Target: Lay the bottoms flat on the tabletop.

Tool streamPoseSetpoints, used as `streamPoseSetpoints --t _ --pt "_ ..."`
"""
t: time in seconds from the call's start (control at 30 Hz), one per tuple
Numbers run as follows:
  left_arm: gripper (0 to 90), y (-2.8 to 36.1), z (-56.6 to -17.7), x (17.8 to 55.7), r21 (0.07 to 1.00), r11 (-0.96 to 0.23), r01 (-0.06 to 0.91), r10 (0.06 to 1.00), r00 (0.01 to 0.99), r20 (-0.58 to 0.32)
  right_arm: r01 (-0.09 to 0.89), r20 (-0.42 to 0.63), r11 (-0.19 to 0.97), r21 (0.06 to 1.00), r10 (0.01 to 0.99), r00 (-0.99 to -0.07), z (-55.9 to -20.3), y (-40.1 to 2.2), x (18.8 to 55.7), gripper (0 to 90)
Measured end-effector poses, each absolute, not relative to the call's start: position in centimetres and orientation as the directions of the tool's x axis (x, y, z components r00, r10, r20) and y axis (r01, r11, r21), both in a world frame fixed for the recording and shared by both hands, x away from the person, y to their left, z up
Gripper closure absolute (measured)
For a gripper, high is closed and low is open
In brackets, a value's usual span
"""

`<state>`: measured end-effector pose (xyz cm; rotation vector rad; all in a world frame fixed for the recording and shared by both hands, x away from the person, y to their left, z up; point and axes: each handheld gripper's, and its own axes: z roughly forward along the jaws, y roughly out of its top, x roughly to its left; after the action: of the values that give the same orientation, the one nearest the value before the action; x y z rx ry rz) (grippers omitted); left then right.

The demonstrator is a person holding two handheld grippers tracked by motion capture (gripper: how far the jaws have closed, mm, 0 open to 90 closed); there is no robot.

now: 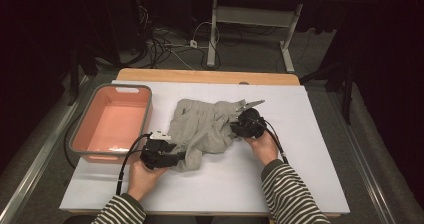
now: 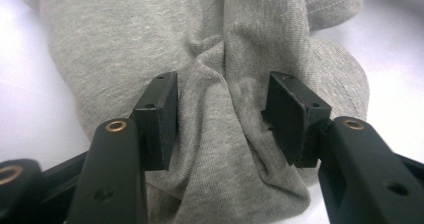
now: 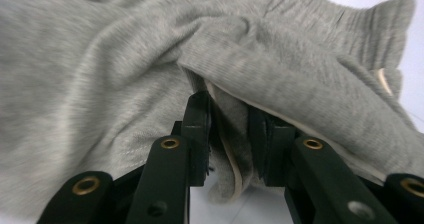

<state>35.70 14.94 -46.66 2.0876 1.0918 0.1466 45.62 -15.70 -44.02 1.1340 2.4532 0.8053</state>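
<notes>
A salmon bin (image 1: 111,121) with a grey rim stands empty at the left of the white table (image 1: 300,179); just right of it, a person in striped sleeves works 2 grippers into a grey garment (image 1: 207,126) heaped at mid-table. The left gripper (image 1: 167,156) sits at the heap's near-left corner; in the left gripper view its jaws stand apart around a twisted ridge of garment (image 2: 220,109), the pads (image 2: 160,109) beside the cloth but not visibly squeezing it. The right gripper (image 1: 237,126), at the heap's right edge, looks clamped on a folded hem; in the right gripper view the jaws stand close together with garment (image 3: 125,69) and its pale seam bunched between the pads (image 3: 200,129).

The knit appears soft, light and limp; it should sag and drag from any 1 hold, so a hem or a gathered ridge likely offers firmer purchase than a single flat layer, which may slip free. The garment lies well inside the table's edges; bare surface runs to the right and along the near side, leaving room to spread or fold; the bin's wall is the closest obstacle at left, and the wooden strip (image 1: 207,76) marks the far edge.
</notes>
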Motion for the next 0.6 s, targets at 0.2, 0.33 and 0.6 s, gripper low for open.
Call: streamPoseSetpoints --t 0.2,0.33,0.6 --pt "45.6 15.0 -46.6 35.6 0.672 -0.347 0.655 0.741 0.63 -0.231 0.581 -0.049 0.525 0.622 0.767 -0.64 -43.7 -16.0 44.7 67.7" --pt "45.6 14.9 -46.6 35.6 0.671 -0.346 0.655 0.742 0.629 -0.231 0.556 -0.041 0.512 0.655 0.759 -0.65 -42.5 -17.2 42.4 66.8" --pt "46.0 14.6 -46.7 35.5 0.672 -0.349 0.653 0.747 0.627 -0.221 0.567 -0.039 0.55 0.613 0.738 -0.674 -44.2 -19.0 39.2 65.8"
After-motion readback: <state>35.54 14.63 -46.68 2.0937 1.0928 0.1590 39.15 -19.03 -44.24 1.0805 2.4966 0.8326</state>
